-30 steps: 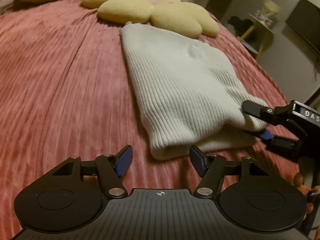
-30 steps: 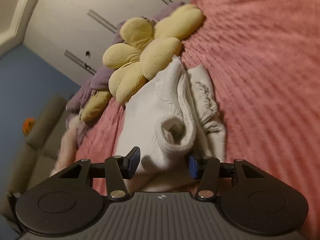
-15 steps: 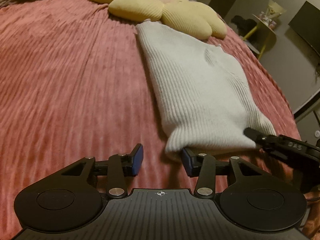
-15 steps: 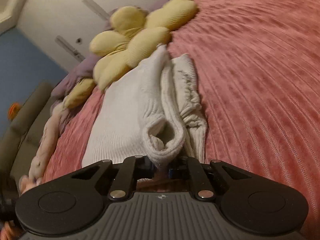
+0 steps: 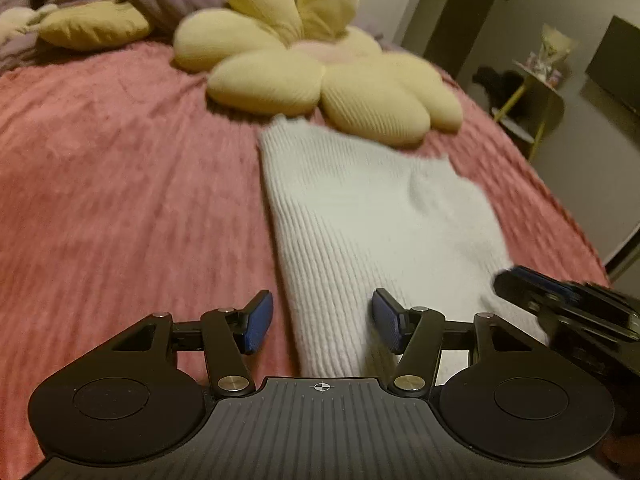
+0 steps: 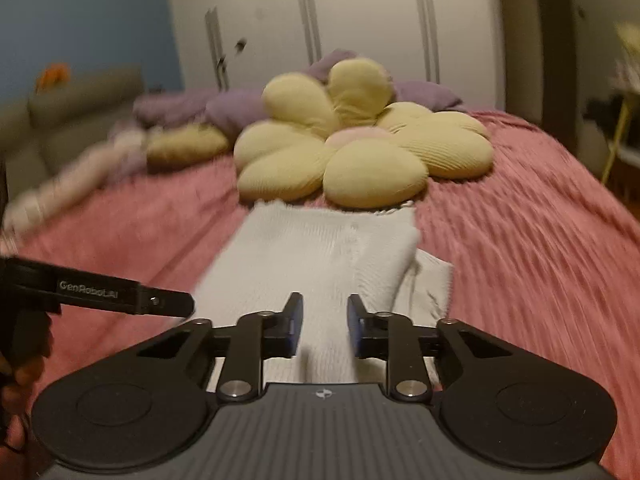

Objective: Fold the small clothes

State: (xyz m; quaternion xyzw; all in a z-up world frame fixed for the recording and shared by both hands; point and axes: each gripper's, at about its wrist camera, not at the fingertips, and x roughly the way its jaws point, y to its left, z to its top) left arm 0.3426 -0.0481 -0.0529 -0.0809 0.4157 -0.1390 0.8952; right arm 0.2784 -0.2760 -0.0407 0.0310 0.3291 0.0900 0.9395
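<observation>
A white ribbed knit garment (image 5: 372, 216) lies folded lengthwise on the pink bedspread (image 5: 120, 200), its far end touching a yellow flower cushion (image 5: 320, 72). My left gripper (image 5: 323, 322) is open, its fingers astride the garment's near left corner. In the right wrist view the garment (image 6: 312, 256) runs away from my right gripper (image 6: 324, 326), which is open with a narrow gap, the near edge of the cloth between its fingers. The right gripper (image 5: 560, 300) shows at the garment's right corner in the left wrist view; the left gripper (image 6: 120, 296) shows at the left in the right wrist view.
Purple bedding (image 6: 224, 108) and a small yellow pillow (image 5: 92, 28) lie at the head of the bed. A grey sofa (image 6: 72, 108) stands left, a yellow side table (image 5: 536, 92) right of the bed. White wardrobe doors (image 6: 360, 20) stand behind.
The right gripper, shut on the garment's edge half a second ago, has opened a little. Both grippers have tilted up and moved over the near edge; the garment lies flatter.
</observation>
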